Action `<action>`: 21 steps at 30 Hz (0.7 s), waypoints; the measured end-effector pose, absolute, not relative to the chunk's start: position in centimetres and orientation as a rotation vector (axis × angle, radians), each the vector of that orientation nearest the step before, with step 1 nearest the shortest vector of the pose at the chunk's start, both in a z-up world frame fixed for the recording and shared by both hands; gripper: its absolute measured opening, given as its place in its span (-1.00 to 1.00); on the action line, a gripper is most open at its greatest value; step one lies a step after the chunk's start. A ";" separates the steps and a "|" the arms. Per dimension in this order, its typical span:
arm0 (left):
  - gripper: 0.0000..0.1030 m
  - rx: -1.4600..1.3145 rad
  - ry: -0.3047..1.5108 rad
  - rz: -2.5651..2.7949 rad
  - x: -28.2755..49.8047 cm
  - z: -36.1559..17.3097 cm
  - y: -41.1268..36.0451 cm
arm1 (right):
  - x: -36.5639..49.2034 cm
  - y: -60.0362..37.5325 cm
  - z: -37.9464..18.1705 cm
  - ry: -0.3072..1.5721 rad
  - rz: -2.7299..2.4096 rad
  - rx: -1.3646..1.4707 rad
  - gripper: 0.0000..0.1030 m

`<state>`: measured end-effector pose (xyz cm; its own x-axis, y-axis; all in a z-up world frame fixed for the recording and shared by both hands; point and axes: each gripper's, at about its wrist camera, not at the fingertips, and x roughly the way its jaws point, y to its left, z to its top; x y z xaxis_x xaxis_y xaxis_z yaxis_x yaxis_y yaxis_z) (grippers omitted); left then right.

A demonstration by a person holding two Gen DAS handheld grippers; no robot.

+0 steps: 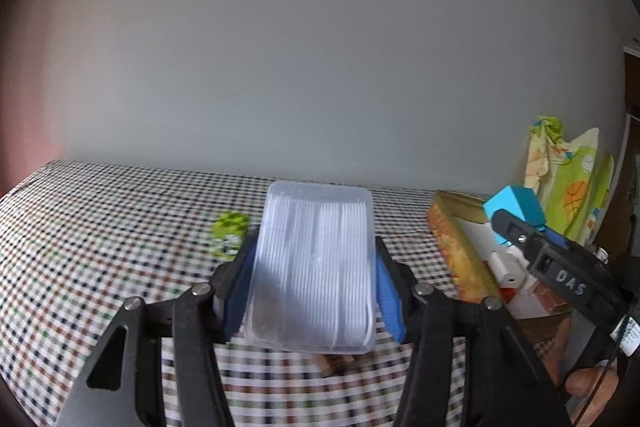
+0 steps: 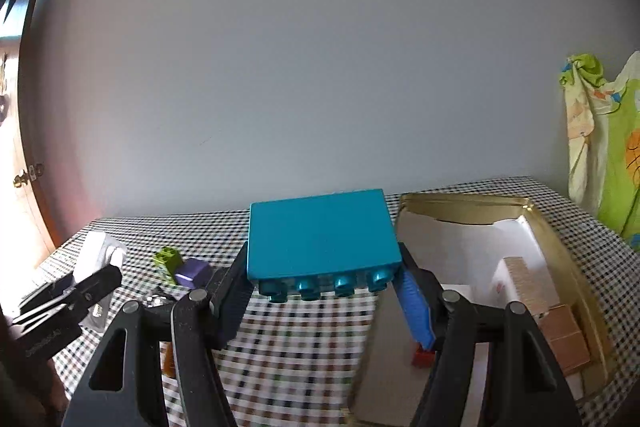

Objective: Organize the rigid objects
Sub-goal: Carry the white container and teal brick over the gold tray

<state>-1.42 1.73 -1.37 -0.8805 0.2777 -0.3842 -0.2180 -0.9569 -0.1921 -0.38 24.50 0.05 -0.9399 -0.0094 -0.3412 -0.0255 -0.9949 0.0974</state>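
My left gripper is shut on a clear plastic box of white sticks, held above the checked tablecloth. My right gripper is shut on a large teal building brick, studs facing me, held above the cloth just left of the gold tray. In the left wrist view the right gripper and teal brick show at right, over the gold tray. In the right wrist view the left gripper and clear box show at far left.
The gold tray holds white boxes, wooden blocks and a small red piece. A green brick and a purple block lie on the cloth. A wooden piece lies under the clear box. Patterned fabric hangs at right.
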 end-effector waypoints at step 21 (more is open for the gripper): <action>0.05 -0.512 -0.053 2.594 -0.8 -0.1 15.7 | 2.0 35.7 0.5 0.334 2.897 -0.426 0.32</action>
